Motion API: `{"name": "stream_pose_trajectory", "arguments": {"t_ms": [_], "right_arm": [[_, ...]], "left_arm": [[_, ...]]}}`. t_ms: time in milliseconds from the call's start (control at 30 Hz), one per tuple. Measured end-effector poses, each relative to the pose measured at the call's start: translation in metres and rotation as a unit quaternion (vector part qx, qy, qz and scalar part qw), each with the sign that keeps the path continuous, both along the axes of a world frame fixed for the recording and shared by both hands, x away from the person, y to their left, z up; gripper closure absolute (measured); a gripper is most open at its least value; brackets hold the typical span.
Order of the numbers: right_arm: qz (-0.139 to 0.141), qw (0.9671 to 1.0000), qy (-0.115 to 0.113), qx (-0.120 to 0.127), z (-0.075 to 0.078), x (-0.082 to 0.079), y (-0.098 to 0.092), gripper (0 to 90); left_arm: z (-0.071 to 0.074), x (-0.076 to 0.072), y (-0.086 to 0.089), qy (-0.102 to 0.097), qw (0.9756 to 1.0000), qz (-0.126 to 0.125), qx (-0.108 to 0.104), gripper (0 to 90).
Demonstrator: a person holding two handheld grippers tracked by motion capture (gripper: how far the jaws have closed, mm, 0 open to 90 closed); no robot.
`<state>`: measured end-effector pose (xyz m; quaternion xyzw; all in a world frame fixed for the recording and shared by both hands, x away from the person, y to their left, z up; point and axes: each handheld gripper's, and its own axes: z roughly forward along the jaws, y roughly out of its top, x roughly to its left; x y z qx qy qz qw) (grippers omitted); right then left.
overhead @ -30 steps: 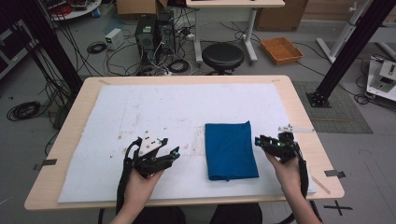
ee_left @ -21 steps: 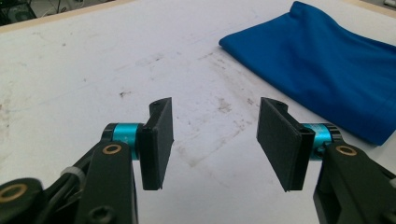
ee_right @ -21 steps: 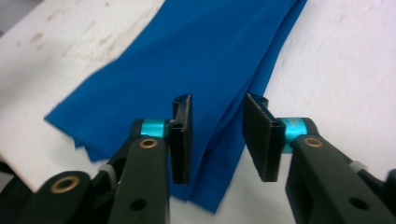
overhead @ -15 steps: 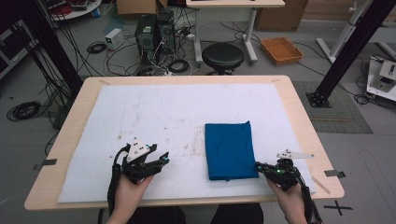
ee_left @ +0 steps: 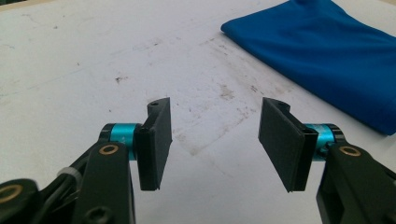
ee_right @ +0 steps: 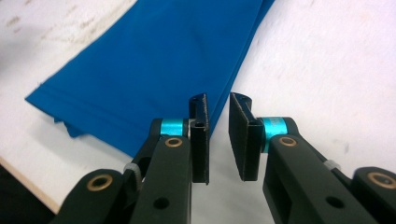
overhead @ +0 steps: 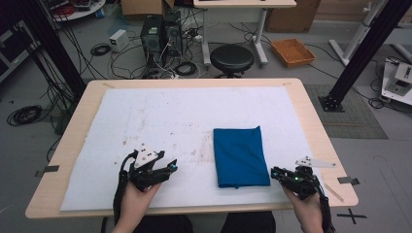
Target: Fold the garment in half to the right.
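- Covering most of the table [overhead: 311, 104], a white mat [overhead: 170, 121] bears a folded blue cloth [overhead: 240, 156], lying right of centre near the front edge.
- Left gripper [overhead: 167, 168]: jaws spread wide, empty, well apart from the cloth.
- Right gripper [overhead: 275, 173]: jaws narrowly parted, empty, just beside the cloth's near right corner.
- Judgement: any grasp should pinch all layers at that corner.
- Containers: none on the table.
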<state>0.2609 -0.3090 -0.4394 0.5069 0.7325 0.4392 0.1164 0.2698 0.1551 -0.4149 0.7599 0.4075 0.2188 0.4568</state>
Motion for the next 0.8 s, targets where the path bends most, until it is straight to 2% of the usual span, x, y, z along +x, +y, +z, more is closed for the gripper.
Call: {"name": "stream_pose_trajectory", "arguments": {"t_ms": [167, 233, 333, 400, 500, 633, 800], "right_arm": [[-0.011, 0.9991, -0.041, -0.001, 0.014, 0.012, -0.007, 62.0], [-0.017, 0.9985, -0.052, 0.002, 0.020, 0.019, -0.011, 53.4], [-0.027, 0.9978, -0.059, 0.013, 0.029, 0.032, -0.017, 46.7], [-0.032, 0.9970, -0.069, 0.013, 0.035, 0.041, -0.019, 41.5], [-0.034, 0.9965, -0.076, 0.009, 0.041, 0.053, -0.021, 36.1], [-0.033, 0.9949, -0.095, 0.004, 0.044, 0.056, -0.022, 31.9], [-0.032, 0.9945, -0.099, -0.007, 0.045, 0.055, -0.025, 29.0]], "left_arm": [[0.003, 0.004, 0.010, -0.006, 1.0000, -0.001, 0.000, 39.2], [0.005, 0.006, 0.016, -0.011, 0.9999, -0.003, 0.000, 37.1], [0.007, 0.010, 0.027, -0.022, 0.9997, 0.003, 0.011, 36.4], [0.008, 0.012, 0.030, -0.022, 0.9997, 0.006, 0.008, 36.0], [0.011, 0.015, 0.043, -0.037, 0.9993, 0.007, 0.004, 35.4], [0.010, 0.018, 0.049, -0.044, 0.9990, 0.010, -0.002, 31.4], [0.012, 0.018, 0.054, -0.052, 0.9986, 0.013, -0.006, 28.5]]}}
